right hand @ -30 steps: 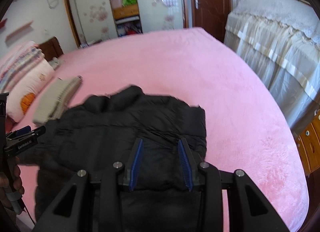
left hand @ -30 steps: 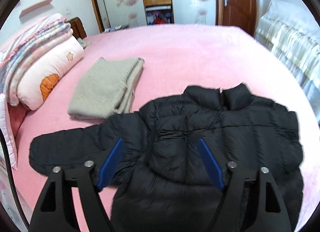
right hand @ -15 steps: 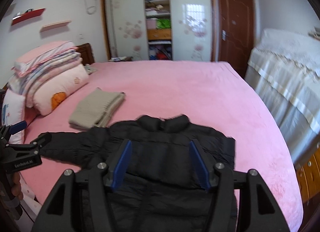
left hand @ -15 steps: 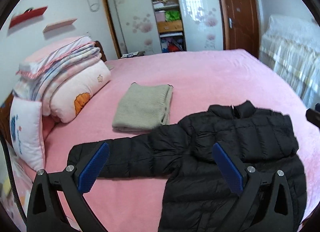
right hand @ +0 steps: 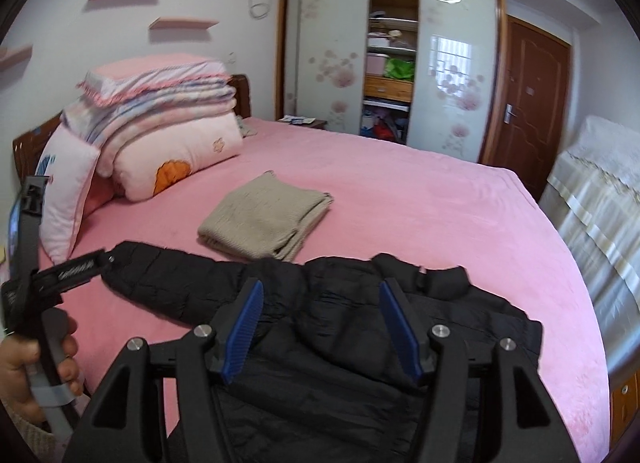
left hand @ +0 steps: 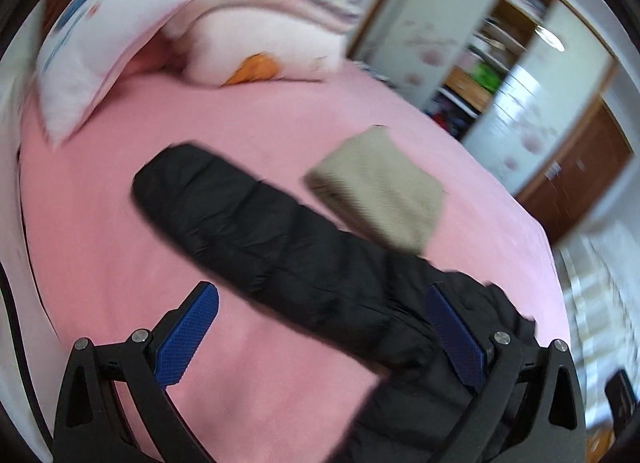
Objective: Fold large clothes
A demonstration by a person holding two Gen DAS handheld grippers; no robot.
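Observation:
A black puffer jacket lies flat on the pink bed, its left sleeve stretched out to the left. My left gripper is open and empty, hovering over the sleeve near the shoulder. In the right wrist view the left gripper shows at the far left, beside the sleeve's cuff. My right gripper is open and empty above the jacket's chest, just short of the collar.
A folded beige sweater lies on the bed beyond the sleeve. Stacked pillows and quilts sit at the headboard on the left. A wardrobe and door stand at the back. A covered piece of furniture is on the right.
My left gripper swung left and down toward the sleeve, and its view is blurred with motion. My right gripper rose and pulled back a little, jaws opening wider.

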